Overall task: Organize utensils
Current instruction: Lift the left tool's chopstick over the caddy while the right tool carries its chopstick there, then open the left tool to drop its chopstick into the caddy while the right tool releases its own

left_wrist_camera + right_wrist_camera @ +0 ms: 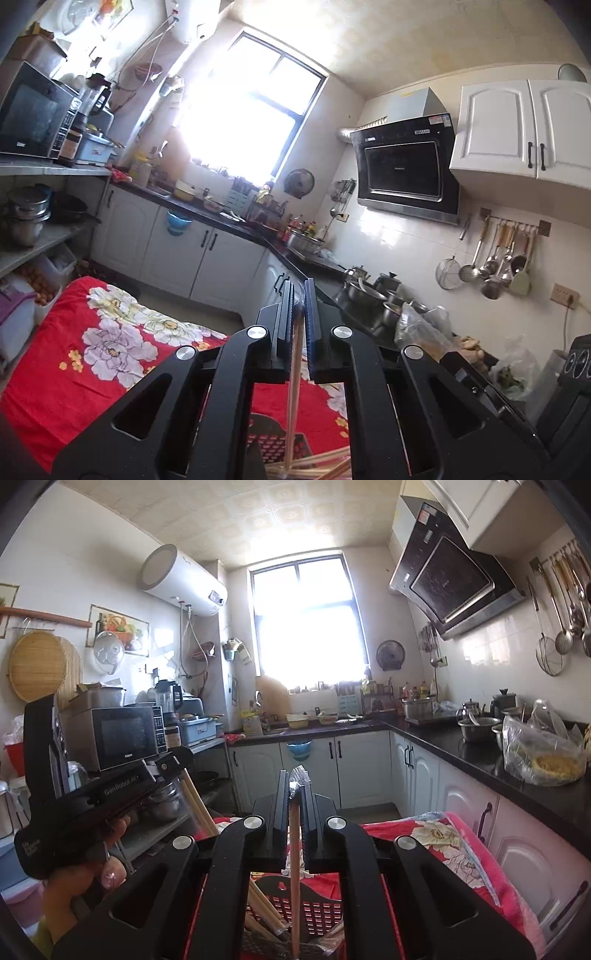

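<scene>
Gripping a wooden chopstick (295,373) between nearly closed fingers, the left gripper (299,295) holds it above a dark slotted basket (275,446) on the red floral cloth (110,343); more chopsticks (314,465) lie below. The right gripper (293,781), fingers likewise pinched together, holds another chopstick (294,867) upright over the same basket (317,912)
</scene>
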